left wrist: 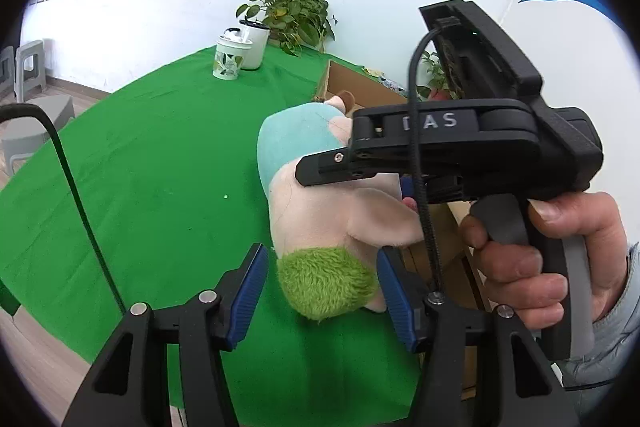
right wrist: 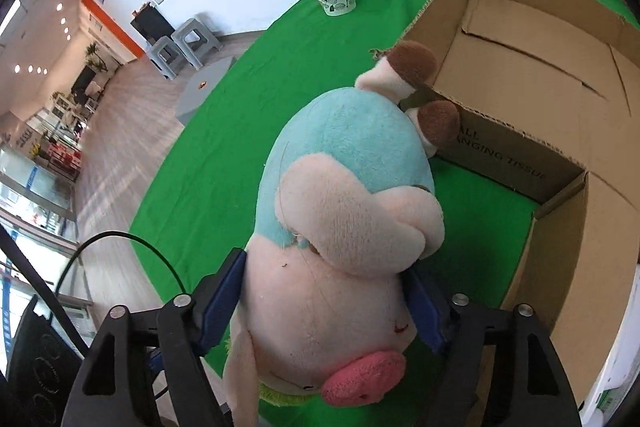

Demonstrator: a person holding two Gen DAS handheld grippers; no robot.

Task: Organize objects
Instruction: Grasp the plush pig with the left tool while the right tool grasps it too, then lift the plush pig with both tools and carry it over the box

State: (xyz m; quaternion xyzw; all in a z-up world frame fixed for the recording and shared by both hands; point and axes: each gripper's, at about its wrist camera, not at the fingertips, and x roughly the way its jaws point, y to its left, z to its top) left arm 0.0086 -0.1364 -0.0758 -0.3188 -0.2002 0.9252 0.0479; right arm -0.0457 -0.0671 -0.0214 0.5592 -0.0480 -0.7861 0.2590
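Right gripper [right wrist: 324,303] clamped on plush pig [right wrist: 340,227], feet at cardboard box [right wrist: 560,219] rim. Left gripper [left wrist: 320,291] open around green tuft, pads apart. Pig's face half cut off.

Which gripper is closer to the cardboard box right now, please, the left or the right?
Right. The right gripper clasps the plush pig just beside the cardboard box; the left gripper sits at the pig's green-haired head, farther from the box.

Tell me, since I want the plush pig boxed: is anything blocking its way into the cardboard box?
Nothing visible. The plush pig sits between the right gripper's pads, feet at the cardboard box rim; the box interior looks empty.
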